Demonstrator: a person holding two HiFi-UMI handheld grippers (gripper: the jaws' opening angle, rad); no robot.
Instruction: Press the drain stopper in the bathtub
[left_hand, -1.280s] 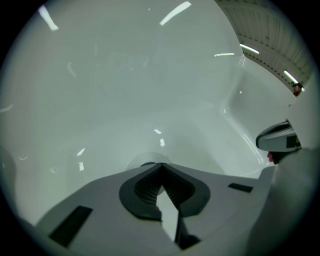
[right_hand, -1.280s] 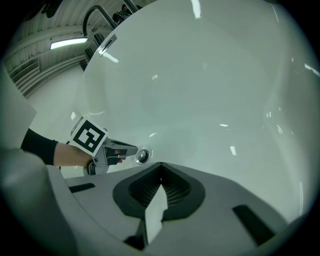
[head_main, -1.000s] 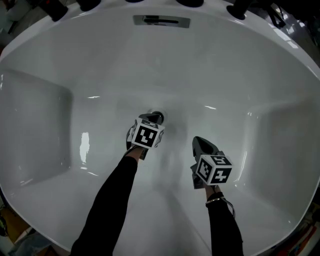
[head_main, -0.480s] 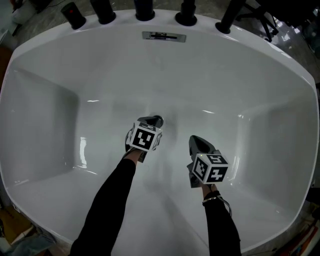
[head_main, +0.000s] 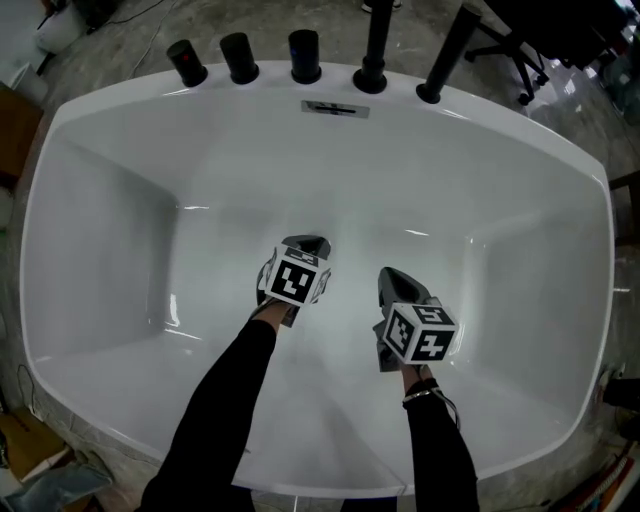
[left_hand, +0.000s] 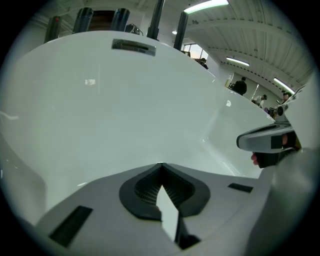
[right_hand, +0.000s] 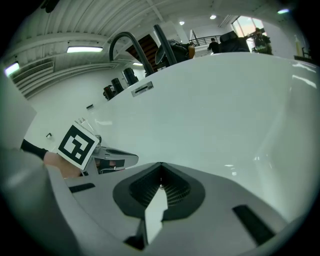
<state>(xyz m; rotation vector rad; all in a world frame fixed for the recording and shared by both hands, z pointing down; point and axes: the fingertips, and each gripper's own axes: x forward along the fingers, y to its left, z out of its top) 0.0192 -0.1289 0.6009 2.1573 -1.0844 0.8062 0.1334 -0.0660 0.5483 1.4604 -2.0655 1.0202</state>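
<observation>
A white bathtub (head_main: 120, 250) fills the head view. My left gripper (head_main: 312, 243) hangs over the middle of the tub floor with its jaws shut and nothing between them (left_hand: 161, 165). To its right and slightly nearer me, my right gripper (head_main: 390, 277) is also shut and empty (right_hand: 160, 165). Each gripper shows in the other's view: the right one (left_hand: 265, 142) and the left one with its marker cube (right_hand: 107, 159). The drain stopper is not clearly visible in any view; the left gripper's tip covers that part of the floor.
An overflow plate (head_main: 330, 109) sits high on the far wall. Along the far rim stand three black knobs (head_main: 239, 57), a black spout (head_main: 376, 50) and a slanted black handle (head_main: 445, 55). The tub's side walls slope in at left and right. An office chair (head_main: 520, 40) stands beyond the tub.
The head view has pulled back, so the whole tub rim and the black fittings now show. Both grippers hold nearly the same spots above the tub floor, still shut.
</observation>
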